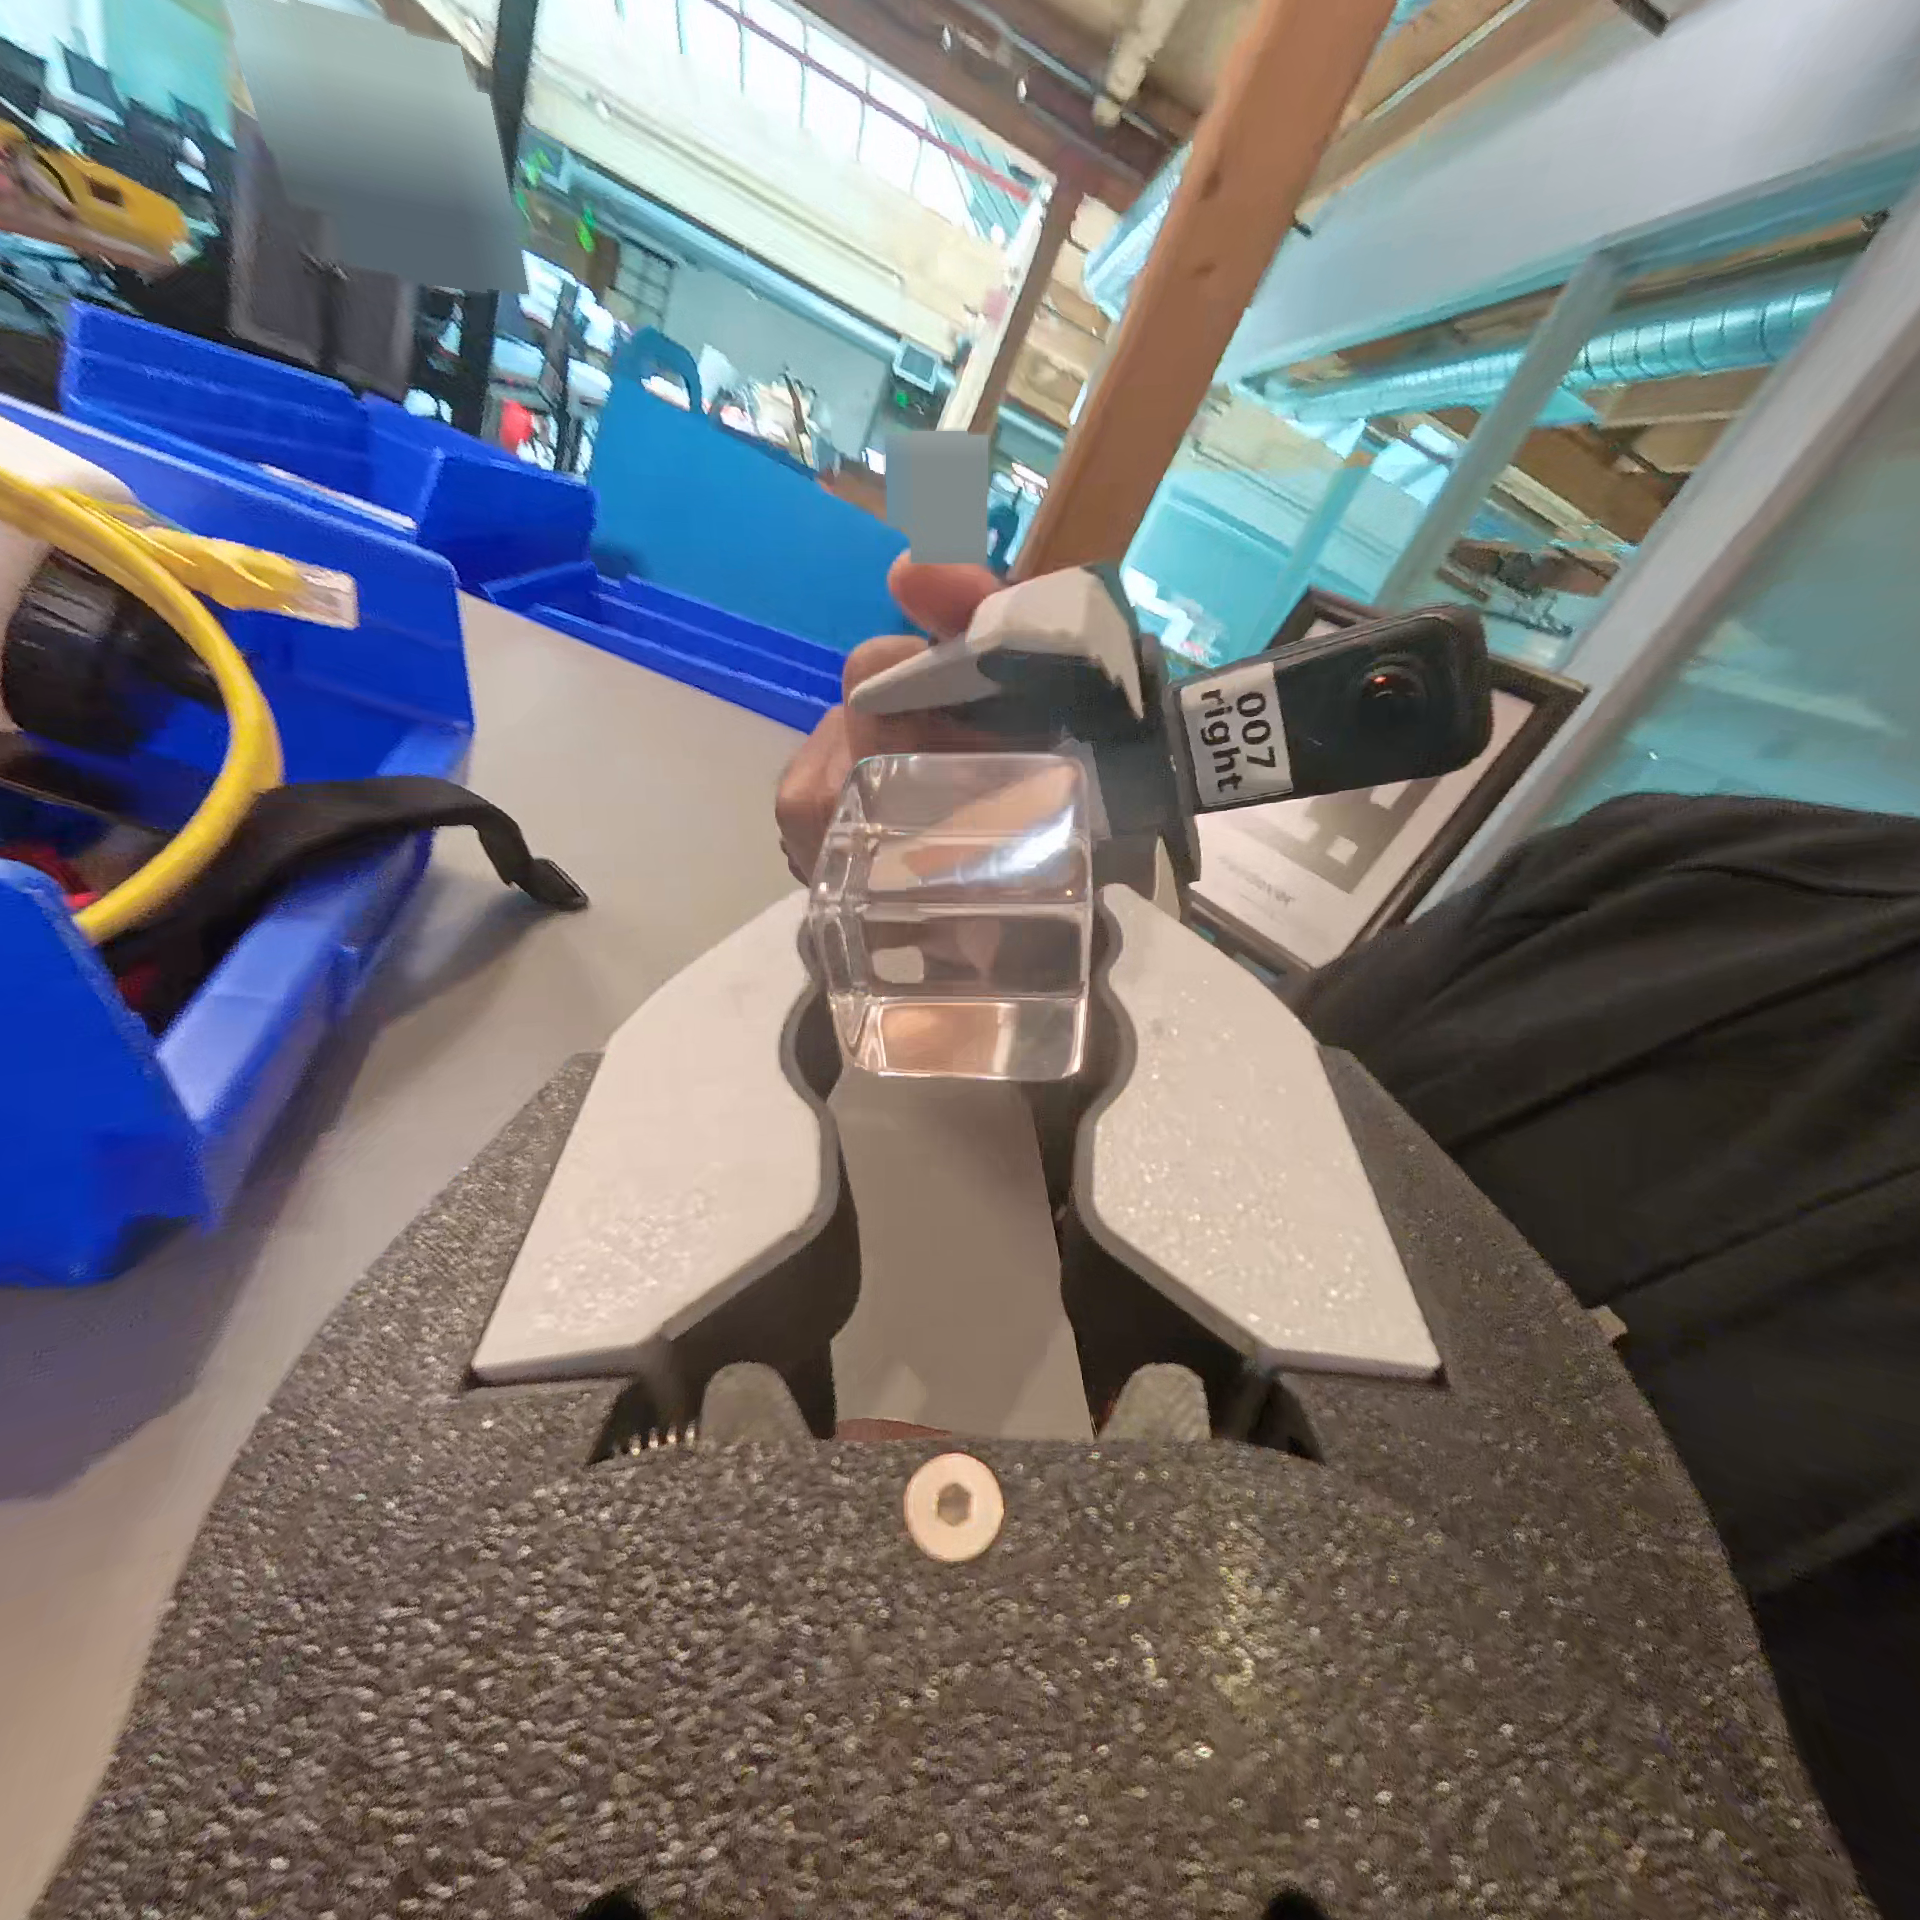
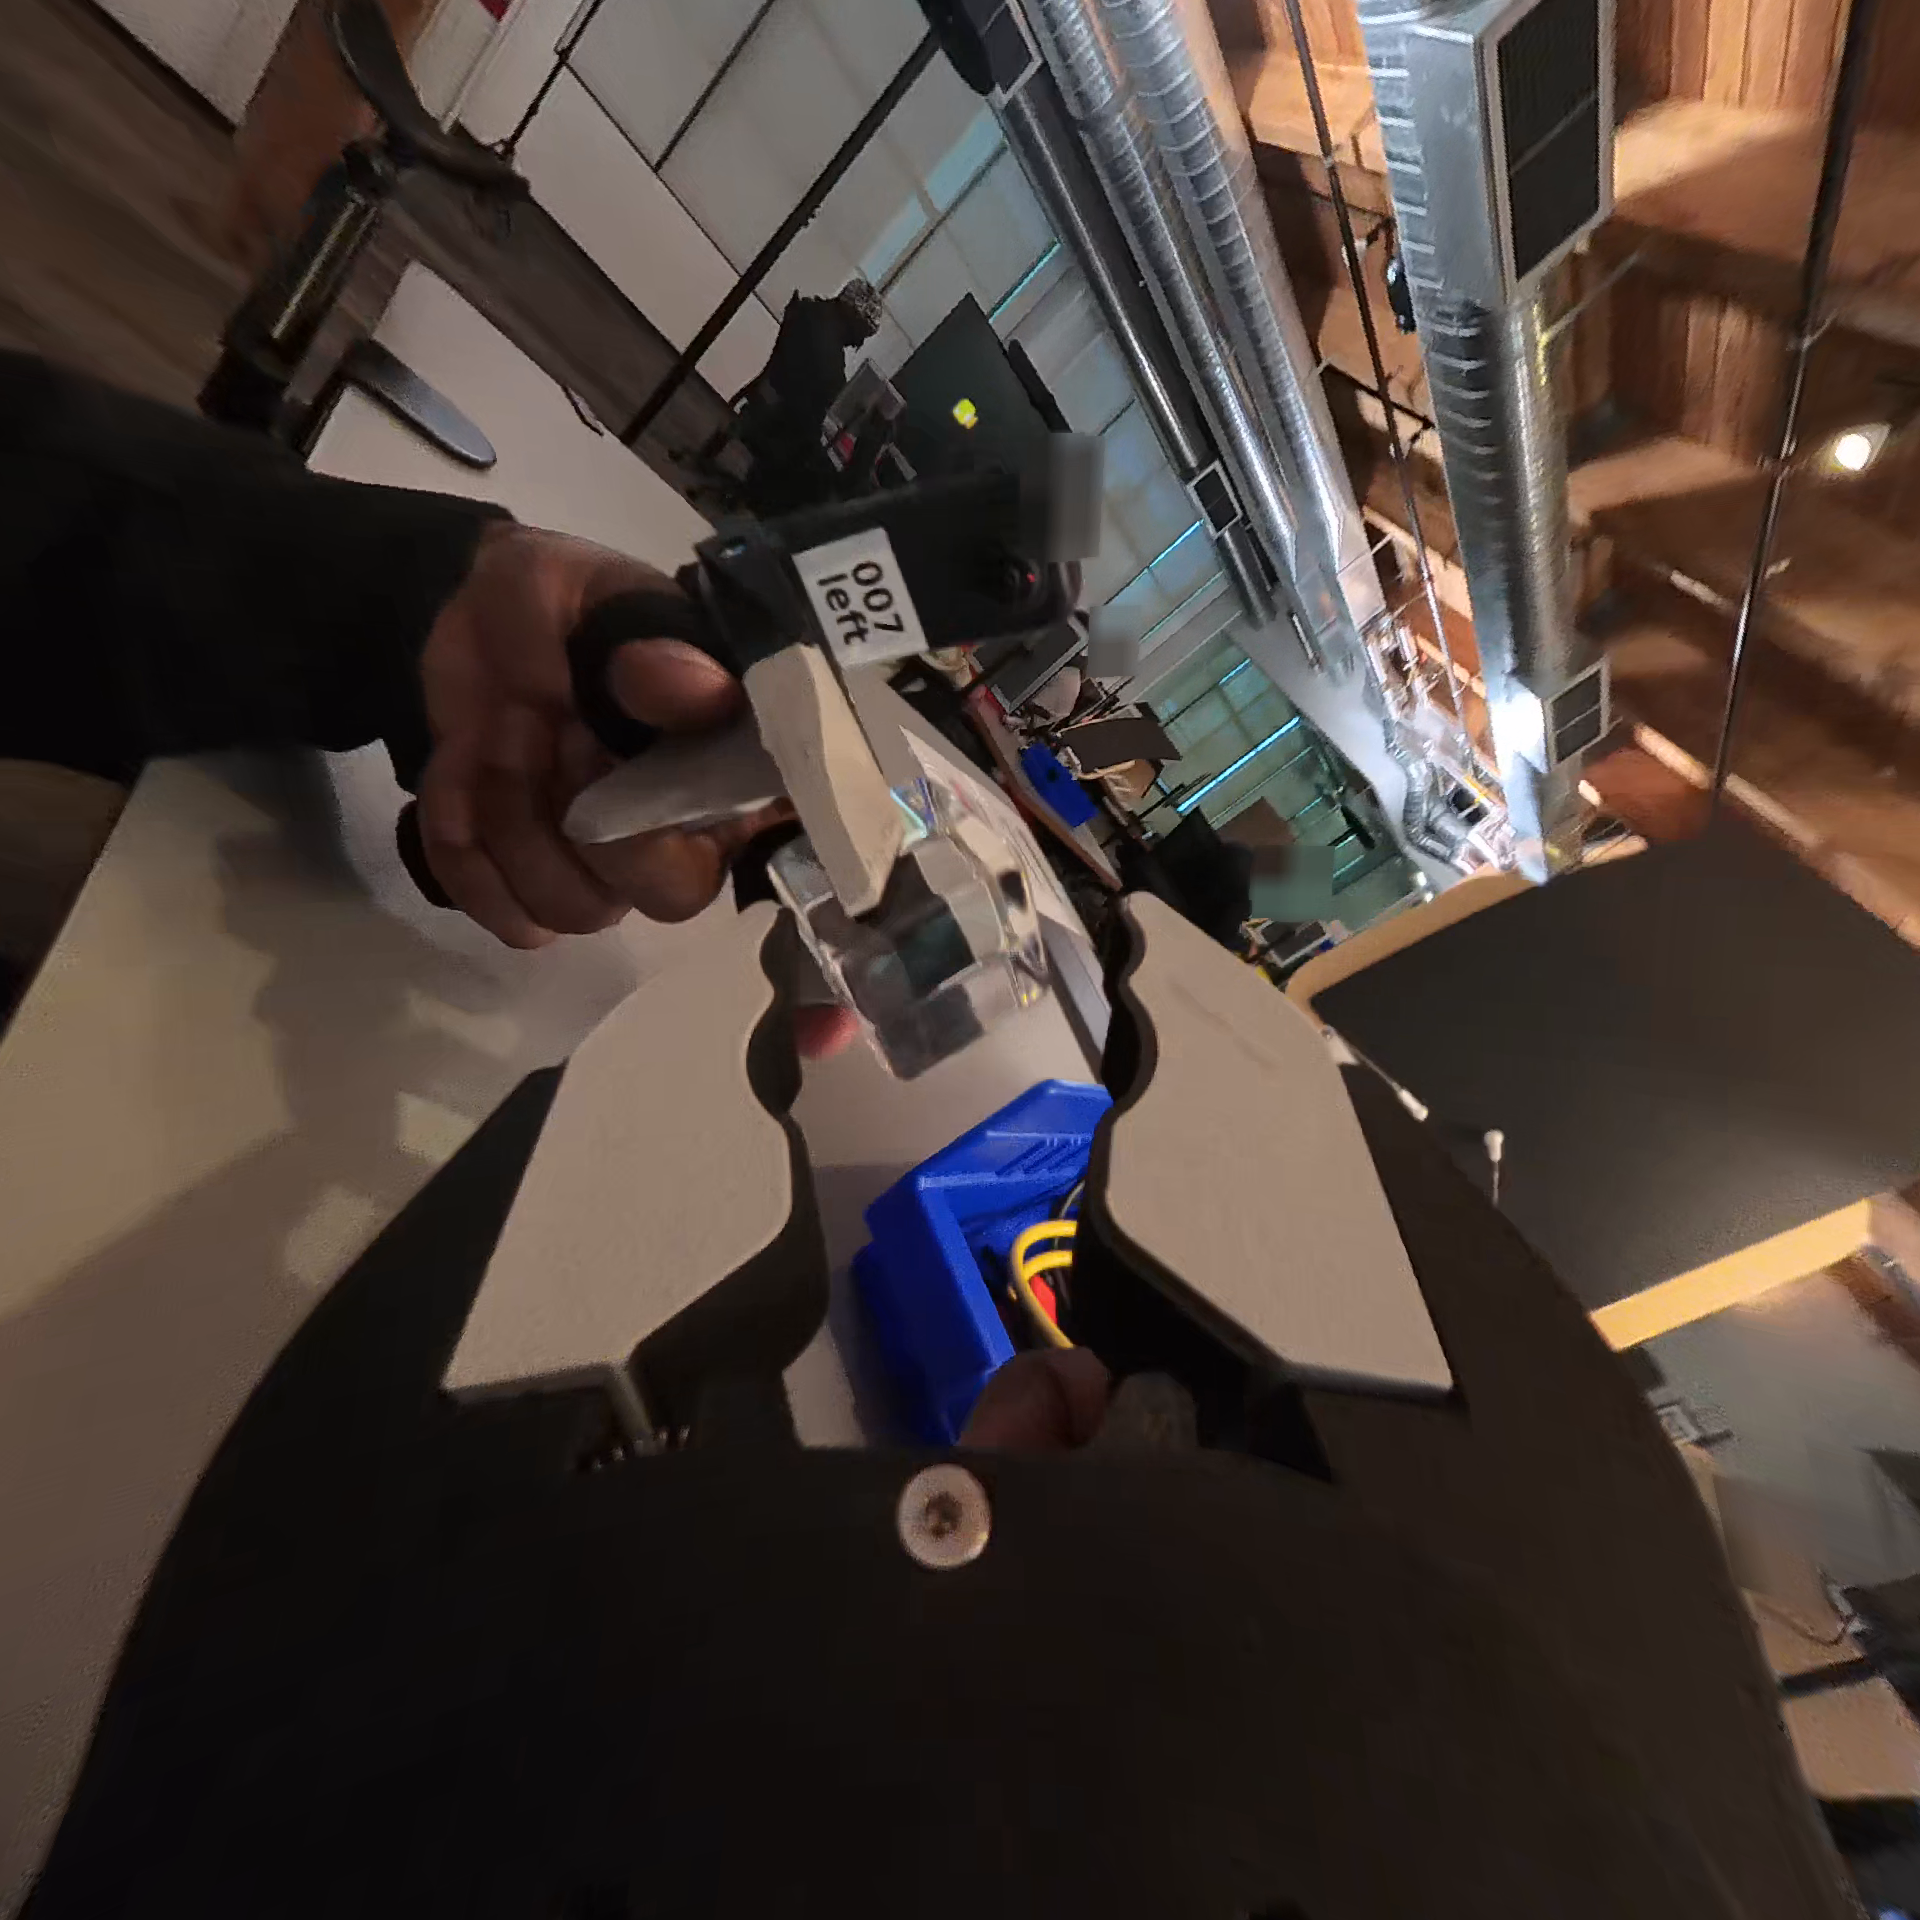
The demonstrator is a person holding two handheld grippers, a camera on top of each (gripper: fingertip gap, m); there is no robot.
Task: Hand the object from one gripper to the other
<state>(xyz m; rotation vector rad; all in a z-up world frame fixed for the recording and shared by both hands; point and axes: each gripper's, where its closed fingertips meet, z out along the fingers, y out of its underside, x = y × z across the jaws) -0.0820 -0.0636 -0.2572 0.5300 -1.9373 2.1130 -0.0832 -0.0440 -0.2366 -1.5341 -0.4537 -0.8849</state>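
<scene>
While the left gripper (image 1: 951, 971) clamps the clear cube (image 1: 956, 914) between its two grey fingertips, the block stands lifted above the grey table (image 1: 634, 758), its faces transparent and glinting. Just beyond it in the left wrist view hangs the right gripper (image 1: 997, 644), turned so that one grey finger points across the top of the cube; from this view it cannot be told whether that finger touches the block. A hand (image 1: 883, 665) wraps the right tool's handle behind the cube.

From the right wrist view, the right gripper (image 2: 945, 935) has its jaws spread wide, with the cube (image 2: 925, 935) lying in the gap between its tips, nearer the left-hand one, and neither pad visibly pressing on it. The left gripper (image 2: 831, 831) reaches in from the upper left, held by a hand (image 2: 561, 727) in a dark sleeve (image 2: 208, 561), its fingers closed on the cube.

A blue bin (image 1: 260, 935) sits to the left on the table, holding a yellow cable (image 1: 208, 665) and a black strap (image 1: 416, 821) that hangs over its rim
</scene>
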